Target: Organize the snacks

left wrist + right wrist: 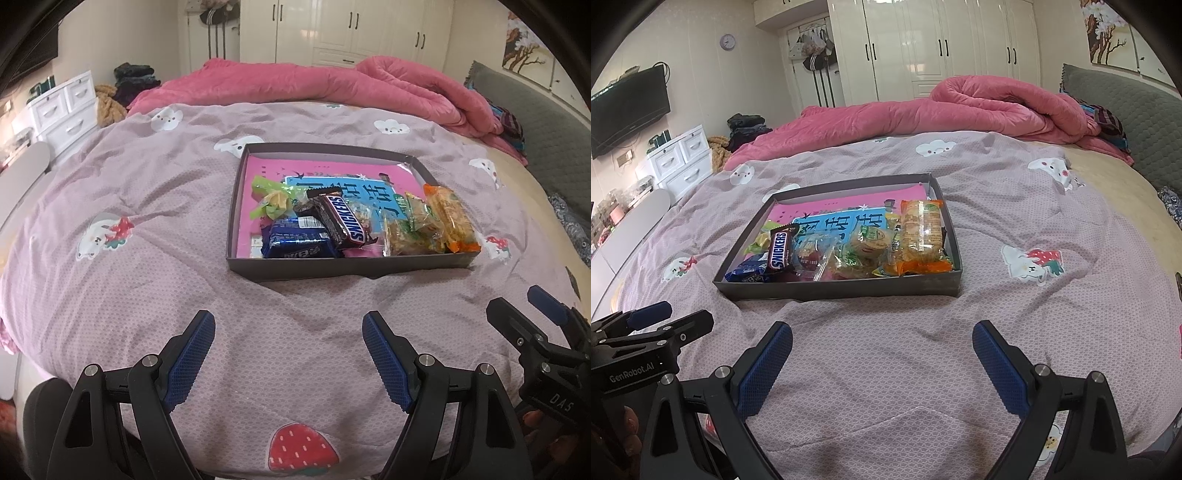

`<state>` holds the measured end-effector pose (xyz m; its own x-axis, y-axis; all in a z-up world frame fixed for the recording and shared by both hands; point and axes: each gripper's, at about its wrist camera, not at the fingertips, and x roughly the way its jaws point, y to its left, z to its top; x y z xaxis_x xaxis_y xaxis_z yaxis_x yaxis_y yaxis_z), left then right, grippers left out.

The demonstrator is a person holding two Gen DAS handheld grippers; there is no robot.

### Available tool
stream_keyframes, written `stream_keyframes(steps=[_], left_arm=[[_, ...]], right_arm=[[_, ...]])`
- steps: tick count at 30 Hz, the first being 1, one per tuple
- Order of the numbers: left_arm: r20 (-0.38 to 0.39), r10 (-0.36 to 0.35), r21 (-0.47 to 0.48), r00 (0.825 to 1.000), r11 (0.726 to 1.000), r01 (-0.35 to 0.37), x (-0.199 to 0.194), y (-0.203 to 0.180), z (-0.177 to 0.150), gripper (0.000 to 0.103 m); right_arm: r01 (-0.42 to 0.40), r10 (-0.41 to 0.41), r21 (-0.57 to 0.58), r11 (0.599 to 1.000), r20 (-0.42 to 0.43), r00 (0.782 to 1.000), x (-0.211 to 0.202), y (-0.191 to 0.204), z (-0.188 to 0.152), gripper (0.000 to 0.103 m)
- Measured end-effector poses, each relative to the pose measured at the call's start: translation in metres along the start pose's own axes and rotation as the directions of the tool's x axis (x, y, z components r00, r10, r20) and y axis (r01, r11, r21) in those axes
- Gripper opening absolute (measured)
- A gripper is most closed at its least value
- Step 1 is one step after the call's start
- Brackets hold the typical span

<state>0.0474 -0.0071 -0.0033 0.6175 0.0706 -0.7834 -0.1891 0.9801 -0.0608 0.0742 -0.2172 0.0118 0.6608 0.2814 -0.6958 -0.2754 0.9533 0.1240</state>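
A shallow dark box [343,267] [849,290] lies on the bed, lined with a pink and blue book. In it lie a Snickers bar [341,218] [780,252], a blue biscuit pack [299,245] [748,273], a green-wrapped sweet [273,199], clear packs of round cakes [410,225] [868,245] and an orange-ended cracker pack [452,218] [921,230]. My left gripper [288,325] is open and empty above the quilt, short of the box. My right gripper [882,334] is open and empty too, beside the left one.
The bed has a mauve quilt [147,206] with cloud prints. A rolled pink blanket [979,107] lies behind the box. White drawers [683,158] and a wall TV [628,107] stand at the left, wardrobes [942,48] behind, a grey headboard [1137,122] at the right.
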Motion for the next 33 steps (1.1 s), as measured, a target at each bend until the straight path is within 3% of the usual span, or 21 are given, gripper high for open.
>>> stream_keyframes(steps=[25, 33], left_arm=[[-0.003, 0.008, -0.027, 1.0, 1.0, -0.008, 0.006, 0.007, 0.003, 0.083], [0.013, -0.02, -0.098, 1.0, 0.995, 0.022, 0.021, 0.047, 0.023, 0.083]], right_arm=[[-0.002, 0.002, 0.024, 1.0, -0.003, 1.0, 0.006, -0.006, 0.001, 0.102], [0.026, -0.029, 0.124, 0.992, 0.02, 0.999, 0.017, -0.048, 0.015, 0.102]])
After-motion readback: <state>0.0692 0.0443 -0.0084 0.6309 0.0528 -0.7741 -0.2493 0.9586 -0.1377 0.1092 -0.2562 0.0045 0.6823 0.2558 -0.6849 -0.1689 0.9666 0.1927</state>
